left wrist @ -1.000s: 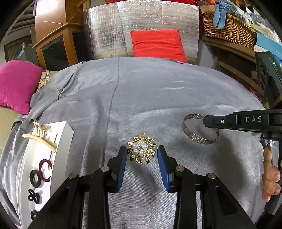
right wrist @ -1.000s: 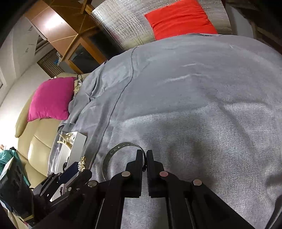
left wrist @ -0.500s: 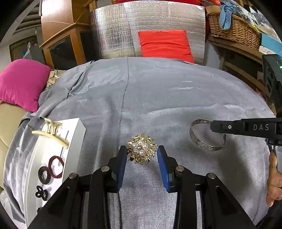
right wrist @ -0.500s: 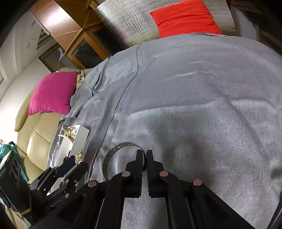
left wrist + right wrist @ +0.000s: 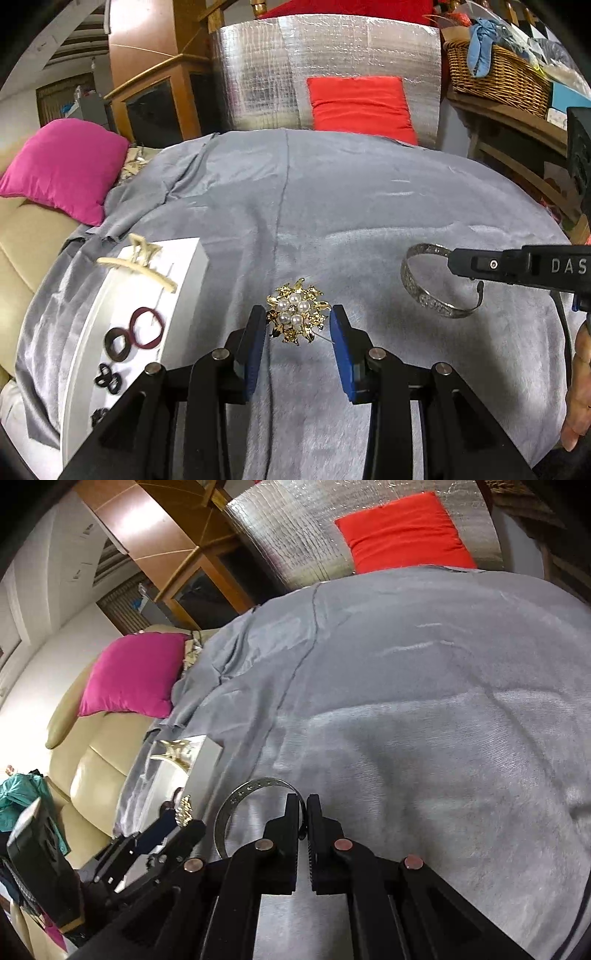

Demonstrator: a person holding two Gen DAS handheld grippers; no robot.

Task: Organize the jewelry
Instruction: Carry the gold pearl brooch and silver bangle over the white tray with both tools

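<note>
A grey cloth [image 5: 369,206] covers the whole table and spreads to every edge of the left wrist view. It gives the small shiny pieces a soft, plain ground to lie on.

At about eight o'clock on that cloth sits a white tray [image 5: 184,254], near the table's edge. It already holds a cream hair claw [image 5: 136,264] at its far end. Nearer lie a dark red ring-shaped piece [image 5: 147,326], a brown ring [image 5: 116,343] touching it, and some small black pieces [image 5: 107,378]. The tray looks like the collecting place for sorted items.

At three o'clock, a silver cuff bracelet [image 5: 432,295] is lifted slightly off the cloth. The right gripper [image 5: 306,812] reaches in from that side, and its jaws are pressed together on the band at one open end. The thin metal leaves almost no gap between the jaws. A person's fingers [image 5: 580,398] show at the edge, holding that tool.

At six o'clock, closest to the camera, a gold brooch [image 5: 297,314] with pearl beads sits between the blue pads [image 5: 340,354] of the left gripper [image 5: 298,334]. The jaws are partly spread to the brooch's width and appear to pinch its edges. A thin pin pokes out toward the right-hand pad. Both pieces seem ready to be carried to the tray.
</note>
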